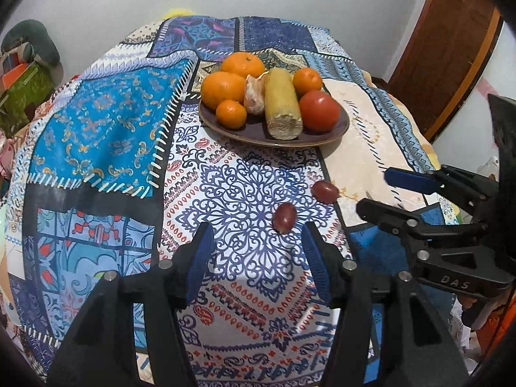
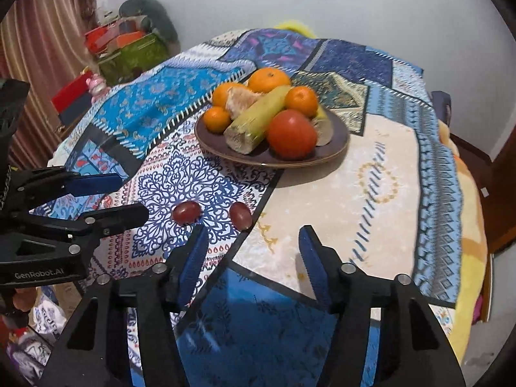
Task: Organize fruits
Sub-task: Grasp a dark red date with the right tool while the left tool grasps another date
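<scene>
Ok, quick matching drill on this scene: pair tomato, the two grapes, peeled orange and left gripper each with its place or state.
Things:
1. tomato
2. two grapes
3. peeled orange
4. left gripper

Places or states:
A. loose on the tablecloth, off the plate
B. open, holding nothing
C. on the plate, front right edge
D. on the plate, among the whole oranges

Pairs: 1-C, 2-A, 3-D, 4-B

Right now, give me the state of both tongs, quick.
Left tongs: open, holding nothing, low over the tablecloth just short of a grape.
Right tongs: open, holding nothing.
</scene>
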The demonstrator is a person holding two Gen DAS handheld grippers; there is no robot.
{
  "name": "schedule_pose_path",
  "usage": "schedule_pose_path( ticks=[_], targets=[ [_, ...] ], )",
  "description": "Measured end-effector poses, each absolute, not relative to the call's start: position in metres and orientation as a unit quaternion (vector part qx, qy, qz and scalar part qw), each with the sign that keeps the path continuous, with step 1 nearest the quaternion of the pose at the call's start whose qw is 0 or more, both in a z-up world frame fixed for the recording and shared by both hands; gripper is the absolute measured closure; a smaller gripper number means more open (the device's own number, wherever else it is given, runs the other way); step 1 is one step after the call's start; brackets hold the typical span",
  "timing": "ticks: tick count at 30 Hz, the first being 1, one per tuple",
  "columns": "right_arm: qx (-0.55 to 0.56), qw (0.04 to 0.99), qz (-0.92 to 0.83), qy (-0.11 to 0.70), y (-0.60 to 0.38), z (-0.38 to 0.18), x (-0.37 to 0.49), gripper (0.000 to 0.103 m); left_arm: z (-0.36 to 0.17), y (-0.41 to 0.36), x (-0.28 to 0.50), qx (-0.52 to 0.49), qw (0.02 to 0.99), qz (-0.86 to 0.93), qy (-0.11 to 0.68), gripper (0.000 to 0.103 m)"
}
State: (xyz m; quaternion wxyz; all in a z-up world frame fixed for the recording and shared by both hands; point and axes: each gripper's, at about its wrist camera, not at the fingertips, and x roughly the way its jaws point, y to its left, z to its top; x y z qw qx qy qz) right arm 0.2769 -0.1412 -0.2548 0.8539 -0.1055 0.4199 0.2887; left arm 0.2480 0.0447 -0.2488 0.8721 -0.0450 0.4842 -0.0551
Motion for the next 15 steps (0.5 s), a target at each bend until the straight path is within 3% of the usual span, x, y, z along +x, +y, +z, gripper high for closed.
schedule_pose_path(
  ticks=[6,13,15],
  targets=[
    [-0.114,0.841,0.302,0.434,-0.127,-0.271,0.291,0.058,-0.26,0.048,0.255,-0.05,0.865,-0.066,0.495,0.047],
    [-0.115,0.83,0.312,0.449,-0.119,-0.286,0.304,0.079,-0.272,0.038,0.262,-0.044,0.859,-0.085,0.503,0.047],
    [-0.108,0.826,0.321,0.45,-0.119,-0.285,0.304,0.085,-0.275,0.034,0.264,-0.043,0.858,-0.089,0.504,0.056]
  ],
)
